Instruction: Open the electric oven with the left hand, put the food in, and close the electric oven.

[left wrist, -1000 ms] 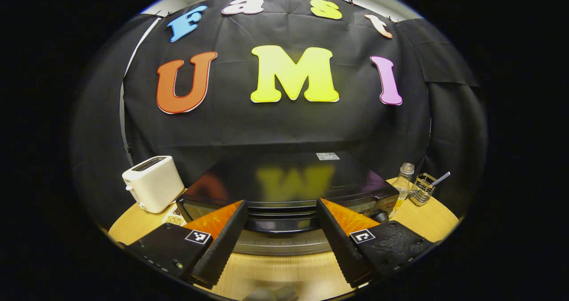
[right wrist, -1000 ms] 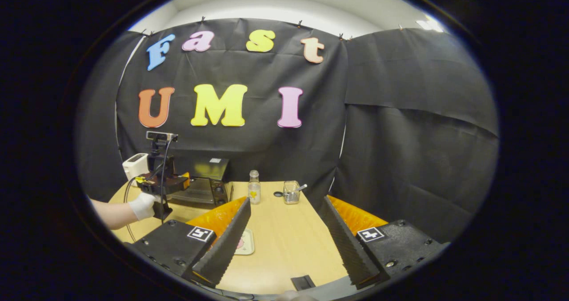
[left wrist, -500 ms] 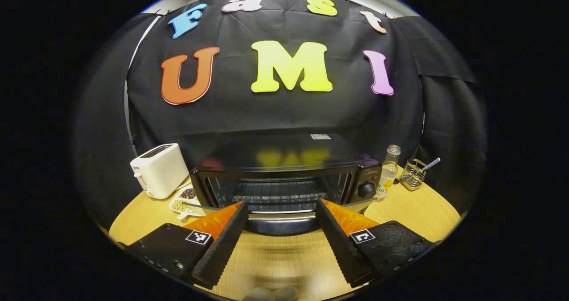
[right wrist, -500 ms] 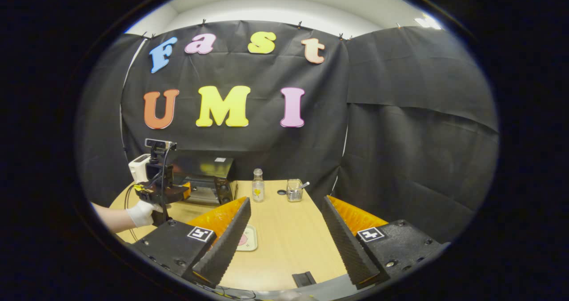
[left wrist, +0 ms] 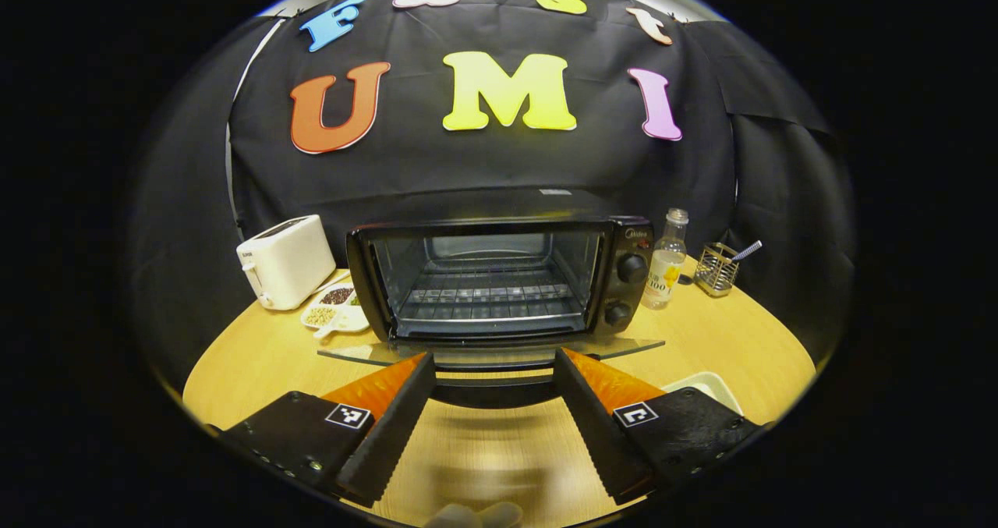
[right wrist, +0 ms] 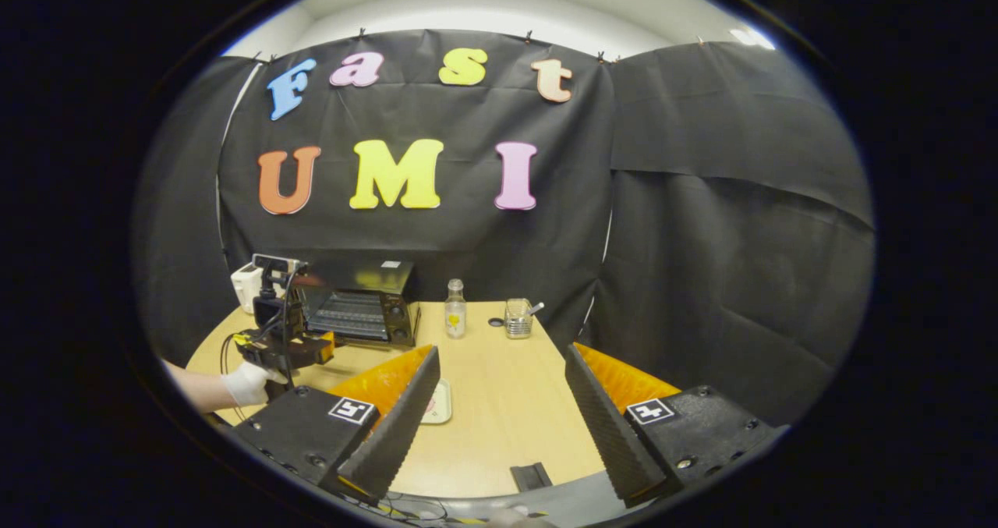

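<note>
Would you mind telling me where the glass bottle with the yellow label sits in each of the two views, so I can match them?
Left gripper view: the glass bottle stands right of centre, just right of the open oven.
Right gripper view: the bottle stands near the middle, at the table's far edge, right of the oven.
Shared landmark: the wire basket, on the bottle's right in both.

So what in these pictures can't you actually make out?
- The food: in the right gripper view the tray is half hidden behind the right gripper's finger, so what lies on it is unclear.
- In the left gripper view the white tray is cut off by the left gripper.
- The oven door's handle sits between those fingers; contact cannot be judged.
- The small dish beside the oven: contents too small.
</note>
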{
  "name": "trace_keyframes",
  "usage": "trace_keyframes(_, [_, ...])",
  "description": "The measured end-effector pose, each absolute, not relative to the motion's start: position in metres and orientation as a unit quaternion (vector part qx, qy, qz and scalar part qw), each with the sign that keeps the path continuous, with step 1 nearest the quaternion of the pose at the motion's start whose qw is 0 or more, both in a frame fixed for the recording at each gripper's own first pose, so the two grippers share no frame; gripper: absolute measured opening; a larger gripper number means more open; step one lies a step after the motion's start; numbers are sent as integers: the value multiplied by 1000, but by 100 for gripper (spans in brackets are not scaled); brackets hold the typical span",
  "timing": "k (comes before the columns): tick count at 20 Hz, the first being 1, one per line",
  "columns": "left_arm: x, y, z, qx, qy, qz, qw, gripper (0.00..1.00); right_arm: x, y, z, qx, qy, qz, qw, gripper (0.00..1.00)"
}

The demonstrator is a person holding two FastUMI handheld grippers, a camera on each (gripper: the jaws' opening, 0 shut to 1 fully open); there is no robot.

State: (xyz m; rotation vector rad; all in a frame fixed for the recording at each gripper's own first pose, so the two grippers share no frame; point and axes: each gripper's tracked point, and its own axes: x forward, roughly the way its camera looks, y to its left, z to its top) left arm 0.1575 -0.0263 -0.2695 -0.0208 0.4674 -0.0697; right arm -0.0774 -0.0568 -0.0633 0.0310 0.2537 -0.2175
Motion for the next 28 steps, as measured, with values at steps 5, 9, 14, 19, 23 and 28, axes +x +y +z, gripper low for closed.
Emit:
trace_keyframes(5, [139,-28,-297,-10,261,-36,965,97,-80,-55,-75,18,142,-106,984,100])
trace_keyframes(9, [126,-29,-322,-12,288,-36,957,97,-80,-54,-78,16,146,-105,984,100])
trace_keyframes(14, [118,-35,-351,-13,329,-36,944,97,-79,-61,-85,17,155,-112,981,100])
trace_keyframes(19, [117,-38,-350,-17,331,-34,943,94,-77,-61,-112,24,182,-113,976,100])
trace_keyframes(23, [119,-30,-330,-11,296,-25,955,97,-73,-64,-120,29,184,-114,976,100])
trace_keyframes(28, [105,-19,-278,-21,249,-29,968,97,-61,-65,-134,33,187,-112,975,100])
